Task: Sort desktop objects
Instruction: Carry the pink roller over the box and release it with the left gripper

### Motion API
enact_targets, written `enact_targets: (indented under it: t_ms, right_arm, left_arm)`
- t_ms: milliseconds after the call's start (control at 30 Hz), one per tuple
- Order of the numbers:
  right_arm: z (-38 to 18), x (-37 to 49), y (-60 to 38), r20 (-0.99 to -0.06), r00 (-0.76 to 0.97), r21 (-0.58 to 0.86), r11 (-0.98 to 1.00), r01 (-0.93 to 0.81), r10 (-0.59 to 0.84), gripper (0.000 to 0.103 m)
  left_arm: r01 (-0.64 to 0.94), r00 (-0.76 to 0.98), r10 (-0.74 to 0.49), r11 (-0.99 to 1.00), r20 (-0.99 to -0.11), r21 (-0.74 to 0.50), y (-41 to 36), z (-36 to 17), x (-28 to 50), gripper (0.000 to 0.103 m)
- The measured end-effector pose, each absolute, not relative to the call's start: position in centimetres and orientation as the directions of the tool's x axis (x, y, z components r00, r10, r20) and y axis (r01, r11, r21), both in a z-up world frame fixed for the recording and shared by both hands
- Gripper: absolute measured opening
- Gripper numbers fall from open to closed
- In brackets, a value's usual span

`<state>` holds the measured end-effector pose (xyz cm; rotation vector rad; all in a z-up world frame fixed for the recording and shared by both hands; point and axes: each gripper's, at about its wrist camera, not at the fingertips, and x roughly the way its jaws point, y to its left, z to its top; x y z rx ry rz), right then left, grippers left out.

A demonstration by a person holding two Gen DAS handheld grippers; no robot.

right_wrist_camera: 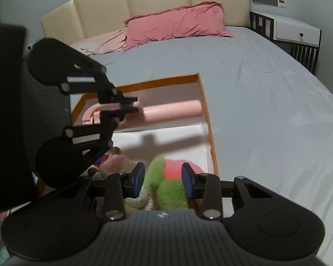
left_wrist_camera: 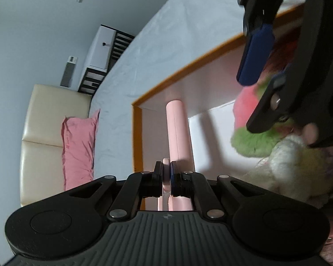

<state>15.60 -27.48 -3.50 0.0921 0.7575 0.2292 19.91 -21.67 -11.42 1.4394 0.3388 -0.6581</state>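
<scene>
Orange-rimmed box rests on grey bedsheet.

Left gripper is clamped on the thin handle loop of a pink bottle, whose body extends away over a white, orange-rimmed box resting on the grey bed. Right gripper hangs at upper right, jaws apart, over a pink-and-green plush toy. A cream plush lies nearer, right. A pink pillow lies far left against the headboard.
</scene>
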Motion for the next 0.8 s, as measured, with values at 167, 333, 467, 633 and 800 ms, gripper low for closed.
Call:
enact_targets:
  t_ms: [167,333,467,633,800]
  right_arm:
    - [-3.6,15.8,-27.1,-0.679,0.696,0.13,0.972,-0.197,0.232,0.039]
    - [-3.6,15.6,-26.7,-0.686,0.695,0.091,0.973,-0.213,0.216,0.04]
    - [-3.6,15.6,-26.6,-0.69,0.694,0.077,0.974,-0.211,0.205,0.041]
    - [-3.4,15.8,-26.8,-0.695,0.689,0.086,0.975,-0.202,0.205,0.042]
    - [-3.2,15.9,-27.2,-0.698,0.683,0.114,0.975,-0.19,0.215,0.045]
  left_arm:
    - [0.625,0.759,-0.206,-0.038,-0.618,0.78,-21.1,-12.5,21.0,0.007]
    - [0.641,0.744,-0.209,-0.041,-0.634,0.766,-20.8,-12.7,21.3,0.008]
    - [0.669,0.724,-0.195,-0.033,-0.662,0.742,-20.6,-13.0,21.8,0.009]
    - [0.728,0.677,-0.156,-0.001,-0.72,0.685,-19.8,-13.4,22.6,0.009]
    - [0.73,0.679,-0.178,0.061,-0.712,0.681,-18.7,-11.7,21.9,0.01]
